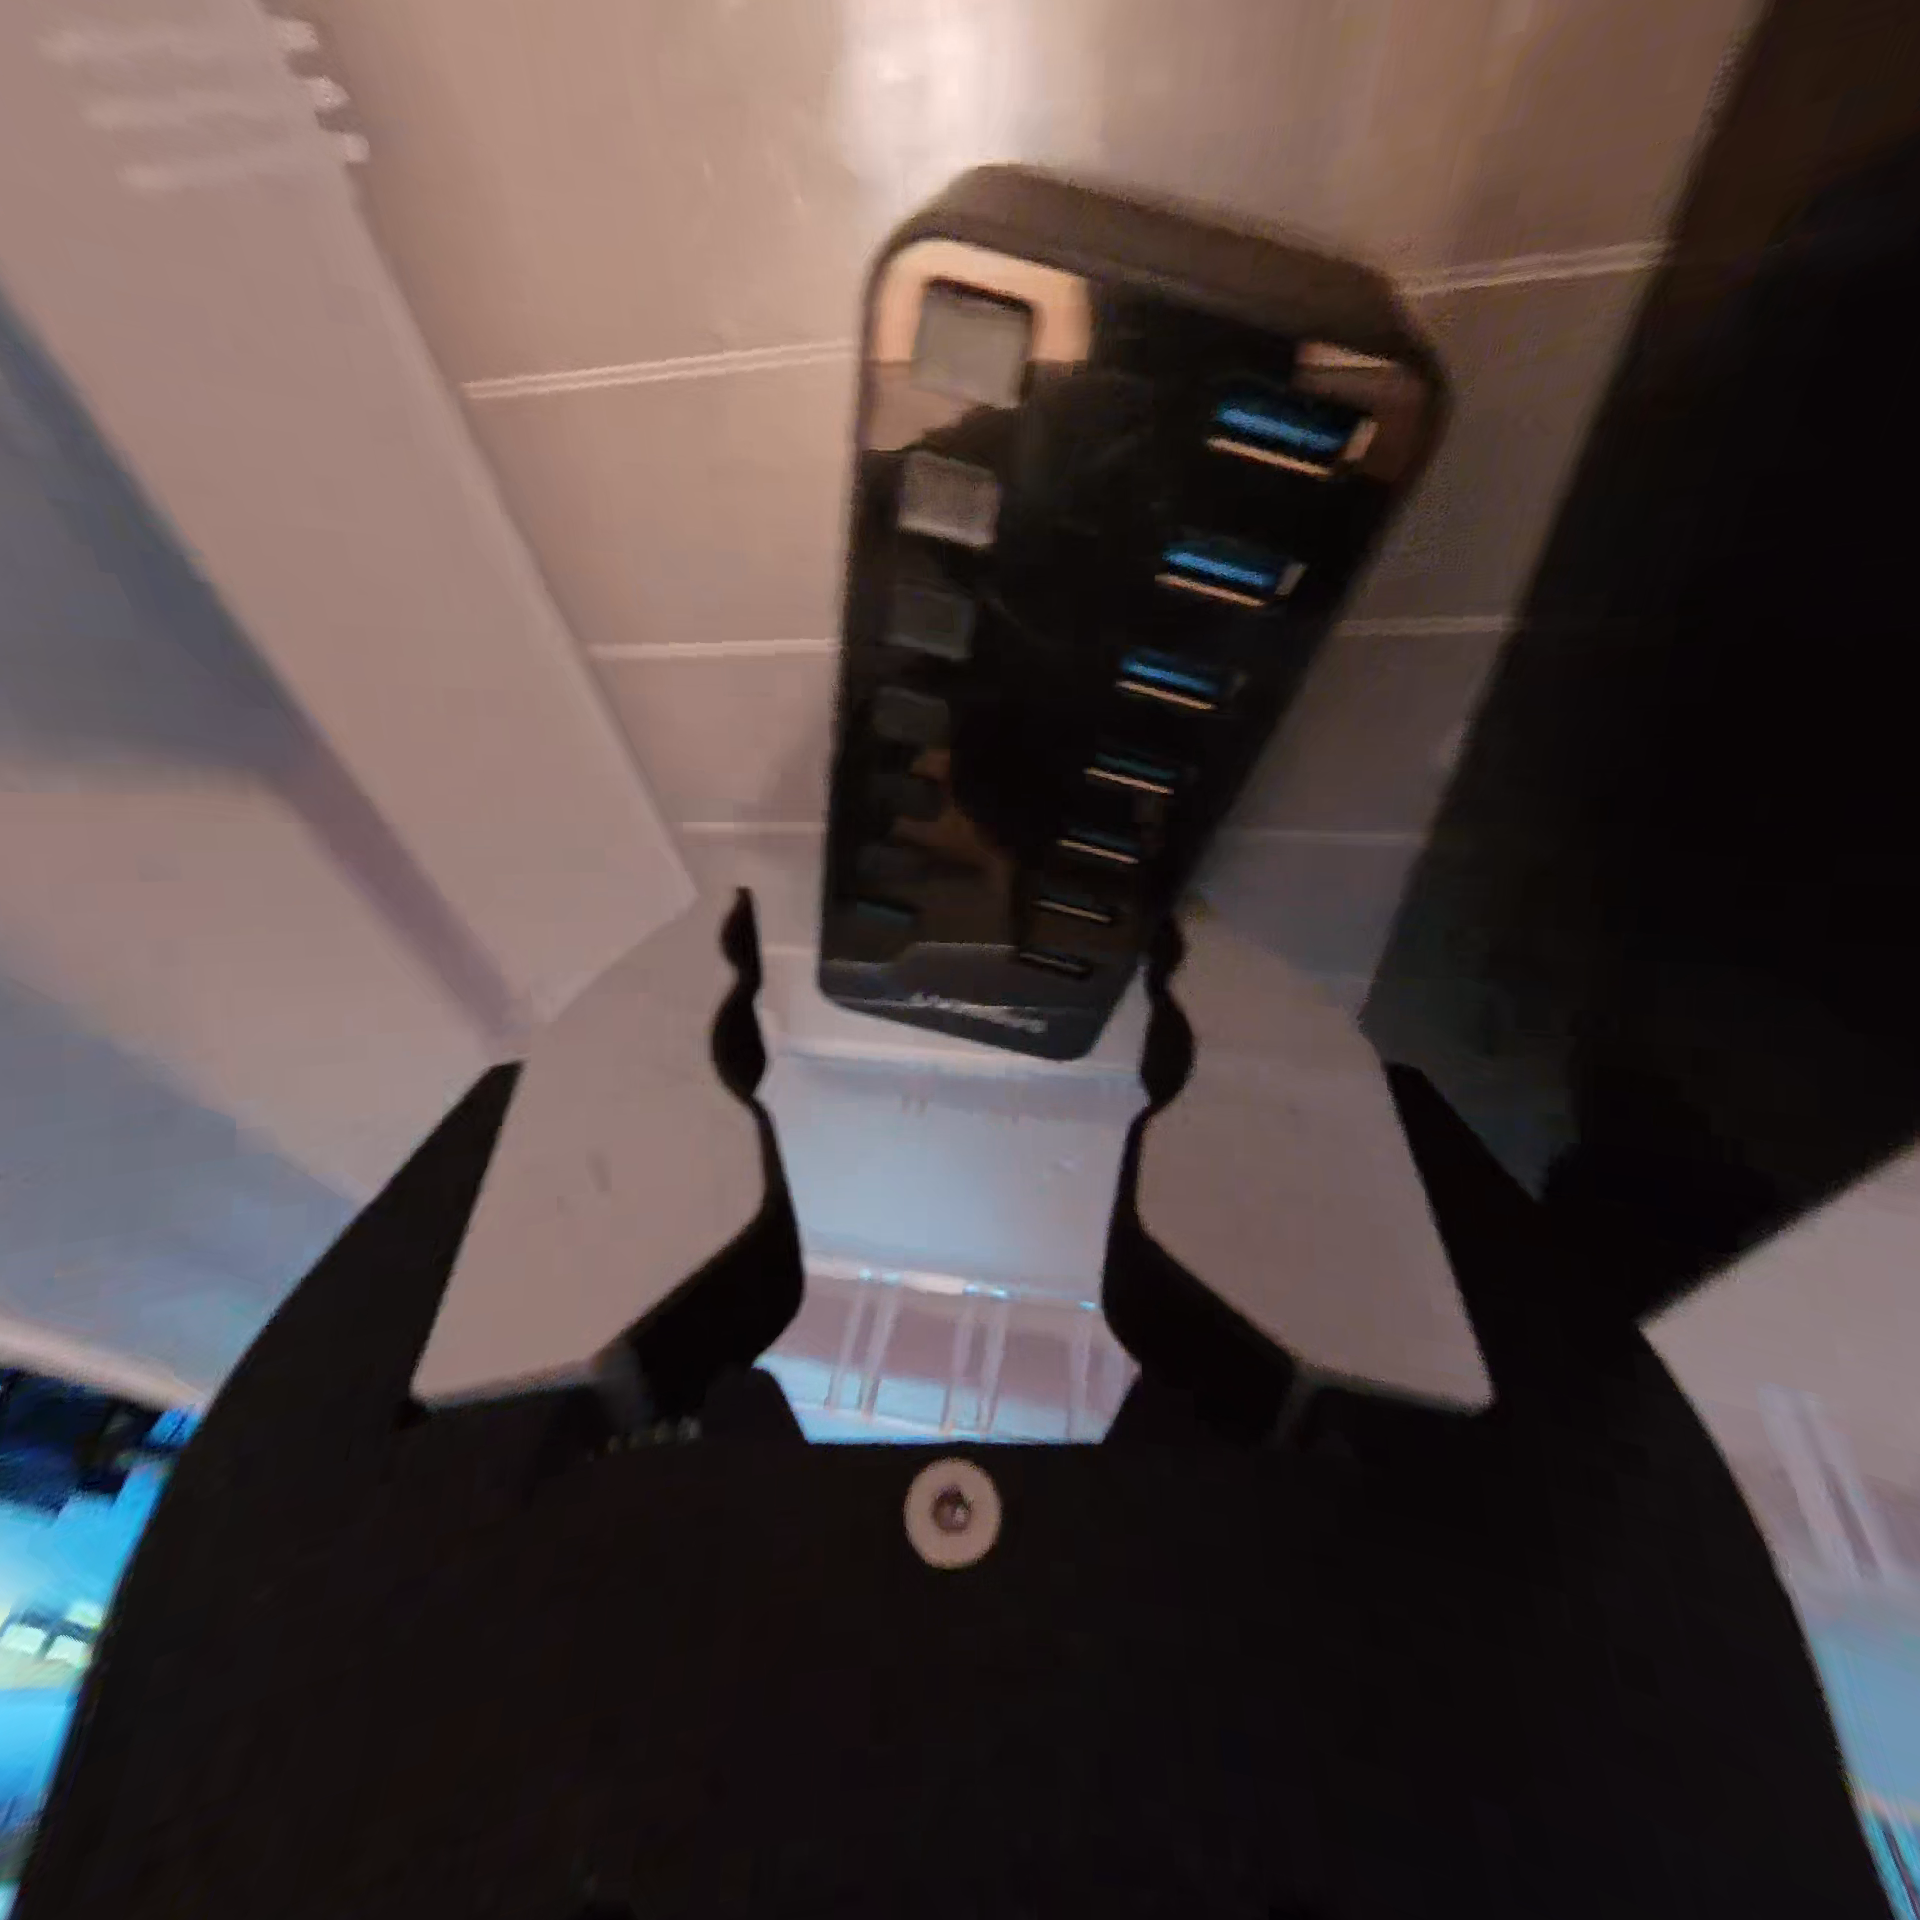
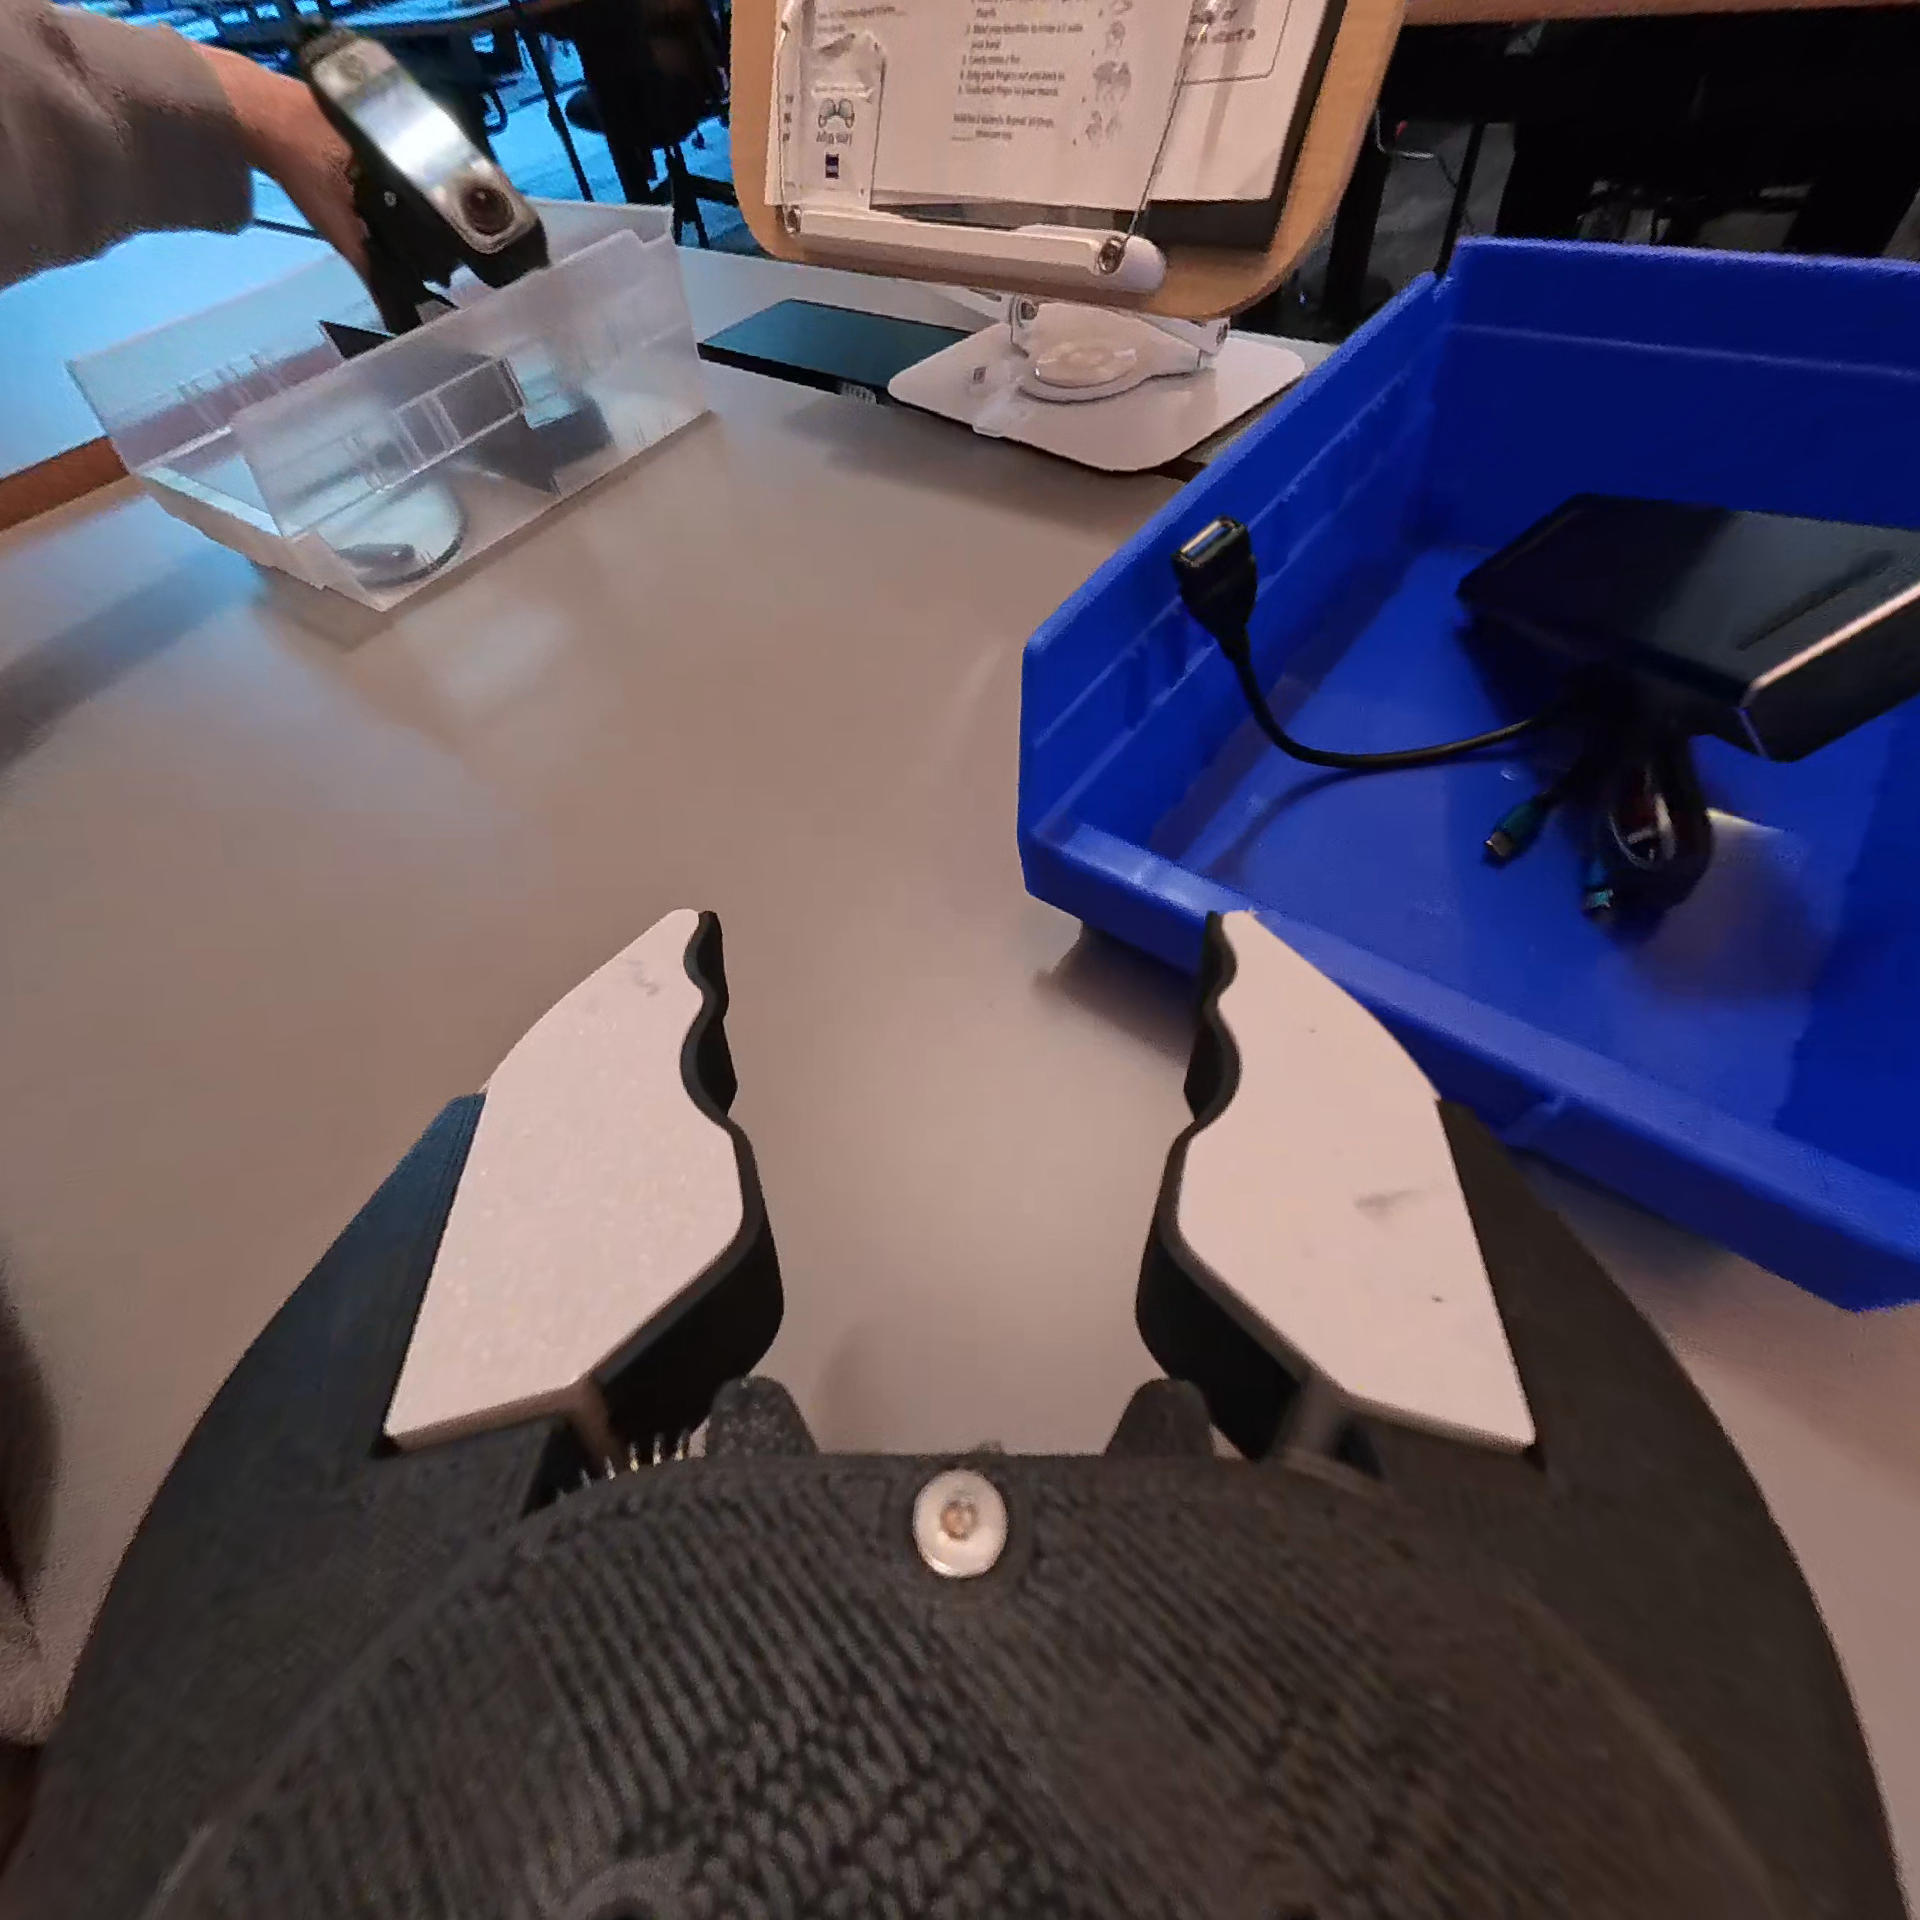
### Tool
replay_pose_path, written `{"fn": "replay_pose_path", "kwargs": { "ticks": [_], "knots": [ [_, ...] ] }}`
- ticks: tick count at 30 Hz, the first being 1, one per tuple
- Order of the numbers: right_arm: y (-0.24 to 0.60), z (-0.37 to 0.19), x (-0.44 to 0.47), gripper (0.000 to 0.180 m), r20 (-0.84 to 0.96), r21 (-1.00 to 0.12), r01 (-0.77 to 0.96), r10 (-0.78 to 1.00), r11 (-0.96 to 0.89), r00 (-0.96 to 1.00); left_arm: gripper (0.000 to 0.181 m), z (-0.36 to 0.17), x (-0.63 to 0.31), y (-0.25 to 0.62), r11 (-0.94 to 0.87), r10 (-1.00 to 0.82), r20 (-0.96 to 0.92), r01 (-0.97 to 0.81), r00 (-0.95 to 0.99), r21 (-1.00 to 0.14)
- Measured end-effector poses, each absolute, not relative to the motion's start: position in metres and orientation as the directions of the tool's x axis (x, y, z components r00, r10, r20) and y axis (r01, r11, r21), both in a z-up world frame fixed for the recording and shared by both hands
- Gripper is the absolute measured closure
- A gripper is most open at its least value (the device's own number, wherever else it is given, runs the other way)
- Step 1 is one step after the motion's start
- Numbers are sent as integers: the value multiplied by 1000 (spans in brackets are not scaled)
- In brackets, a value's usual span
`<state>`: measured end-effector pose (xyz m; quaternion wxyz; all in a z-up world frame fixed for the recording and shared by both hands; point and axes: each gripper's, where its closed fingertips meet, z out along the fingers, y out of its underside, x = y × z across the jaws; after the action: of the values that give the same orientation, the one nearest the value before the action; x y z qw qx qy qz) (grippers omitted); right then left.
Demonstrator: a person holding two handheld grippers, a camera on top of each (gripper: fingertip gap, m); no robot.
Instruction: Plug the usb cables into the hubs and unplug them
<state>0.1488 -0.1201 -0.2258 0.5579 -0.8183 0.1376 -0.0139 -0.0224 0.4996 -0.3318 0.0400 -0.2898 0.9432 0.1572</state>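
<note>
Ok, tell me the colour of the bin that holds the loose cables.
Bright blue. The bin shows best in the right wrist view, with the cables lying inside.

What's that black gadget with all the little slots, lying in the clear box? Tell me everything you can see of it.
It is a black USB hub, a glossy, rounded slab that looks like plastic. One column of blue-lined ports runs down its face, with a column of small grey square buttons beside it. No cable shows in any port. It lies inside the clear plastic bin, apparently face up on the floor. The left tongs are open, fingertips at its near end; contact is unclear in the blur.
</note>
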Motion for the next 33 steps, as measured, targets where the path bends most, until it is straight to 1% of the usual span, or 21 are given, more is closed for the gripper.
{"fn": "replay_pose_path", "kwargs": {
  "ticks": [2,5,7,9,11,14,17,20,22,24,26,29,31,33],
  "knots": [
    [-110,-224,148,93,-129,-915,-201,-220,-348,967,119,-334,-26,497,785,-549,-100,-553,-830,281],
    [-94,-218,145,95,-122,-923,-181,-186,-340,975,120,-334,-25,499,796,-514,-99,-516,-852,316],
    [-83,-211,145,96,-115,-930,-171,-182,-326,976,121,-333,-25,499,794,-505,-136,-520,-853,316],
    [-71,-204,140,97,-115,-936,-159,-156,-313,981,121,-327,-23,503,773,-497,-223,-545,-838,325],
    [-59,-198,132,98,-95,-945,-128,-123,-302,988,121,-310,-20,508,750,-466,-331,-565,-821,345],
    [-42,-197,121,98,-94,-953,-117,-96,-280,991,122,-266,-12,511,691,-388,-544,-625,-744,363],
    [-23,-194,99,98,-144,-959,-146,-28,-243,989,122,-207,-12,496,631,-237,-736,-677,-634,380],
    [-2,-184,81,97,-143,-975,-136,27,-174,989,122,-155,-18,453,657,-148,-867,-703,-475,273],
    [14,-179,68,94,-146,-981,-135,70,-137,987,122,-126,-22,411,703,-95,-926,-683,-365,197],
    [30,-174,50,91,-169,-982,-154,140,-109,976,122,-113,-25,357,771,-91,-951,-625,-296,121],
    [45,-167,31,86,-185,-982,-172,209,-78,960,122,-111,-25,297,843,-100,-967,-536,-235,43],
    [59,-153,9,78,-202,-978,-206,270,-13,941,123,-121,-25,213,908,-65,-988,-418,-138,-1],
    [62,-152,-4,90,-231,-971,-236,318,-22,920,122,-130,-26,165,940,-21,-997,-341,-71,5],
    [58,-155,-14,93,-252,-966,-254,343,-42,905,122,-136,-26,126,963,8,-1000,-270,8,5]
  ]
}}
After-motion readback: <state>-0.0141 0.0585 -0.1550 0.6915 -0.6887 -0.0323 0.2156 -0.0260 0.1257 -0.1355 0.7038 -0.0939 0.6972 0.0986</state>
